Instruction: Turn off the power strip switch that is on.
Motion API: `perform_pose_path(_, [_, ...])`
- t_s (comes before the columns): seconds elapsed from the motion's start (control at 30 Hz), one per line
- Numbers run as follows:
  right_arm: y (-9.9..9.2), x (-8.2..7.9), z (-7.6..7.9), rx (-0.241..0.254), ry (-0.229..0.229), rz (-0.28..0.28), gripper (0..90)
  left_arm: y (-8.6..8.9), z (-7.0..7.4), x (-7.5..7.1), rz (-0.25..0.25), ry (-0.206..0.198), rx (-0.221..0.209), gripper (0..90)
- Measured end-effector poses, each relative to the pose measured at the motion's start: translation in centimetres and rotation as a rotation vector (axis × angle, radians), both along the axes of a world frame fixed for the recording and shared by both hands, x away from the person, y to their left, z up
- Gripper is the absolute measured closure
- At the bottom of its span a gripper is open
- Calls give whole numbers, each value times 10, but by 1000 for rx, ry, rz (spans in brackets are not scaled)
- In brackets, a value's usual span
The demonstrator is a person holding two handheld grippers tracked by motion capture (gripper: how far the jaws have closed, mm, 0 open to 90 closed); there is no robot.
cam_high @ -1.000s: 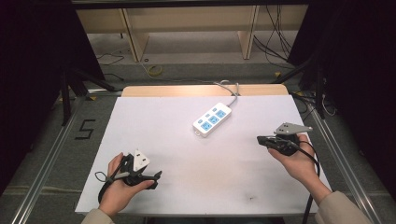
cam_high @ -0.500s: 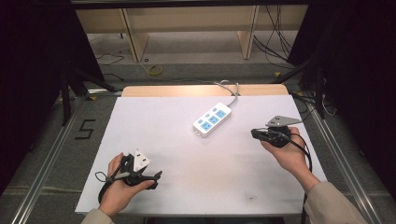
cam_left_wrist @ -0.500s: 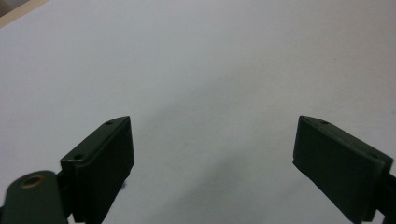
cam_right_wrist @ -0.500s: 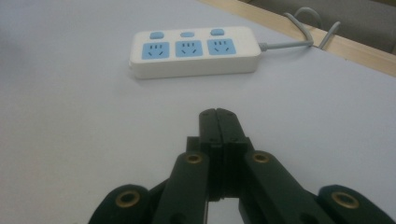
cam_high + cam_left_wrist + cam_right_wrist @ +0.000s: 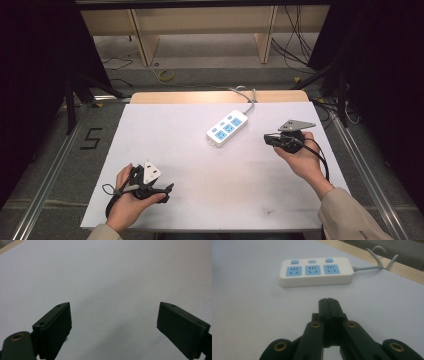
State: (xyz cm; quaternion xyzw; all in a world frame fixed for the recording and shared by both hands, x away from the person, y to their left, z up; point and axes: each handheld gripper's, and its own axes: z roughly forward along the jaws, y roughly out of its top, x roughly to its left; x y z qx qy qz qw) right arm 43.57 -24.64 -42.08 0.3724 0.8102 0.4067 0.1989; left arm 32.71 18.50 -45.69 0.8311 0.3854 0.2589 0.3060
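A white power strip [image 5: 227, 128] with three blue sockets and blue buttons lies diagonally on the white table [image 5: 200, 165]; its grey cord [image 5: 247, 95] runs off the far edge. My right gripper [image 5: 267, 139] is shut, its tips pointing left at the strip from a short distance. In the right gripper view the power strip [image 5: 315, 271] lies ahead of the closed right gripper [image 5: 328, 300], with nothing between the jaws. At the near left, my left gripper [image 5: 167, 189] rests low in a hand. The left gripper [image 5: 113, 322] is open over bare table.
A wooden strip [image 5: 215, 96] borders the table's far edge, with shelving legs and loose cables [image 5: 165, 75] on the floor behind. Metal rails run along both sides; a "5" mark [image 5: 91, 138] is on the floor at left.
My right gripper has moved left and slightly away from the person, closer to the power strip. The left hand and gripper have stayed put.
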Motion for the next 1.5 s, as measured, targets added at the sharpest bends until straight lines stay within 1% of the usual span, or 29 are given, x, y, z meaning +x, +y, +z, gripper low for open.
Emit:
perform_pose_path(0.37, [11, 8, -1, -1, 3, 11, 900, -1, 0, 0, 1, 0, 0, 121])
perform_pose_path(0.63, [21, 16, -2, -1, -5, 21, 900, -1, 0, 0, -2, 0, 3, 121])
perform_pose_path(0.93, [31, 26, -4, -4, -4, 26, 900, -1, -1, 0, 0, -5, 2, 122])
perform_pose_path(1.1, [37, 32, -5, -9, -1, 28, 900, -2, -1, 0, -5, -1, 8, 122])
perform_pose_path(1.5, [45, 44, -11, -10, 7, 18, 900, -3, -1, -1, -9, -1, 4, 122])
